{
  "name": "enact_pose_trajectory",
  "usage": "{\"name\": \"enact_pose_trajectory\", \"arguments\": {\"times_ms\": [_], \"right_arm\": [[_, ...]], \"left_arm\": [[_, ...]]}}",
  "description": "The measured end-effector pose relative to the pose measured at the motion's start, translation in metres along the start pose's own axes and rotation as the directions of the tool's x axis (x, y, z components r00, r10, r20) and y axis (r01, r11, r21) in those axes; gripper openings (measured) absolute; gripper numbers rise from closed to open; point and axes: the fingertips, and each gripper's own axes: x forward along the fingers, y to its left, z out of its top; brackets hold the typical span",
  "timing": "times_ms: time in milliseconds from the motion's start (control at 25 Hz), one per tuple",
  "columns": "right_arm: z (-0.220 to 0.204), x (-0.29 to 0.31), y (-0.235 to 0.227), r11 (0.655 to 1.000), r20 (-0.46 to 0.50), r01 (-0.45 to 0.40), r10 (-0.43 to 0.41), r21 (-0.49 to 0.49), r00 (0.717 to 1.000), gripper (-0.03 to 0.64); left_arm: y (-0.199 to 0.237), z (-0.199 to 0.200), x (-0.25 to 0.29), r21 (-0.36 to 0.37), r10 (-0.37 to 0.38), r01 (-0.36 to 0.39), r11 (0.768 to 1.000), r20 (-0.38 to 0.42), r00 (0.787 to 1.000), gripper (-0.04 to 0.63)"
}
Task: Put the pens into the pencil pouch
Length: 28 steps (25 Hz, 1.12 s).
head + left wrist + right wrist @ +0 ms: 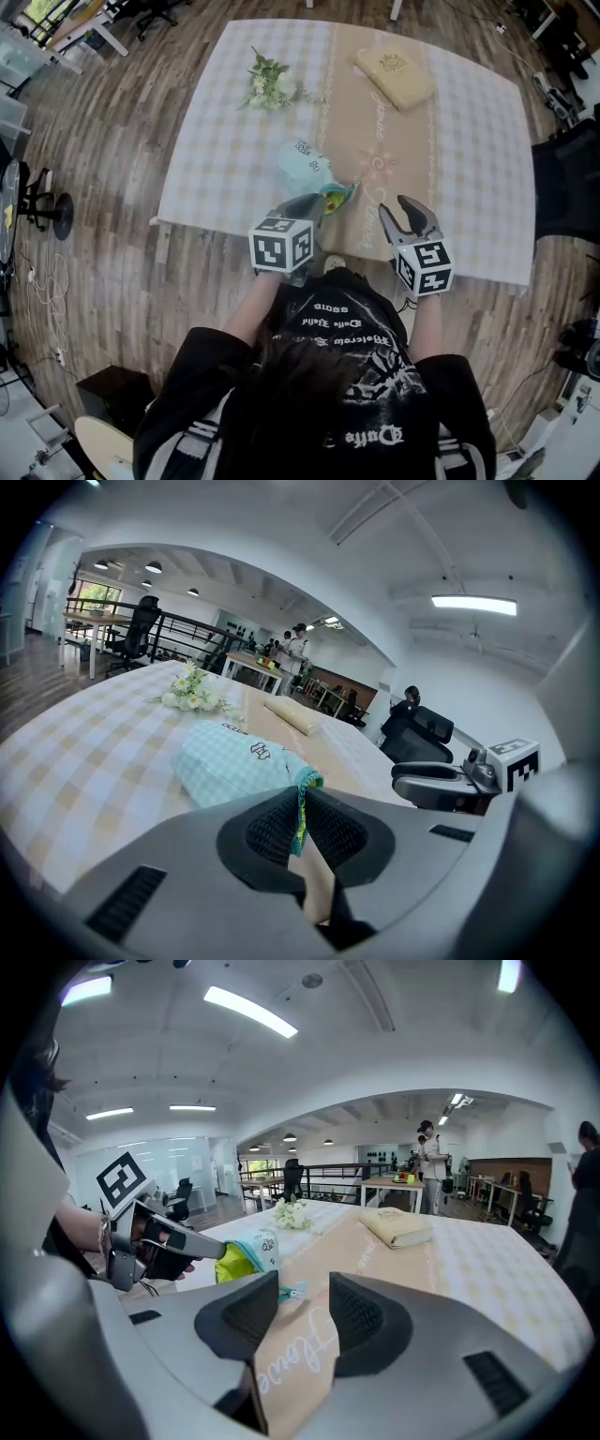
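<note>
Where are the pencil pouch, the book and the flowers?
pencil pouch [302,161], head view, on its pale checked side.
book [395,77], head view, middle of its cover.
flowers [269,82], head view, on the white blossoms.

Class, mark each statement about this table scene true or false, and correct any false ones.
1. The left tool is shut on the edge of the pouch. True.
2. The right tool grips a pen. False: its jaws stand apart with nothing between them.
3. The flowers lie in the middle of the beige runner. False: they lie on the checked cloth beside it.
4. The pouch's open end shows a yellow lining. True.
</note>
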Motion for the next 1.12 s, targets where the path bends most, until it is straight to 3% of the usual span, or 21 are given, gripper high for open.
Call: {"name": "enact_pose_trajectory", "arguments": {"times_ms": [240,520,720,880,1120], "right_arm": [[-0.007,-0.020,-0.019,0.997,0.041,0.068,-0.070,0.049,0.997,0.172],[-0.019,-0.026,-0.021,0.994,0.031,0.082,-0.084,0.068,0.996,0.173],[-0.022,-0.027,-0.020,0.994,0.035,0.078,-0.081,0.081,0.996,0.188],[-0.019,-0.027,-0.021,0.991,0.057,0.080,-0.086,0.108,0.995,0.204],[-0.015,-0.024,-0.012,0.992,0.073,0.065,-0.073,0.113,0.995,0.206]], "left_arm": [[-0.001,-0.009,0.006,0.028,0.004,-0.004,1.000,-0.009,1.000,0.038],[0.002,-0.028,0.015,0.043,0.015,-0.013,0.999,-0.032,0.999,0.038],[-0.004,-0.025,0.012,0.062,-0.025,0.025,0.998,-0.001,1.000,0.040],[-0.014,-0.019,0.005,0.098,-0.084,0.081,0.992,0.026,0.996,0.124],[-0.022,-0.006,-0.015,0.163,-0.119,0.105,0.981,0.077,0.990,0.137]]}}
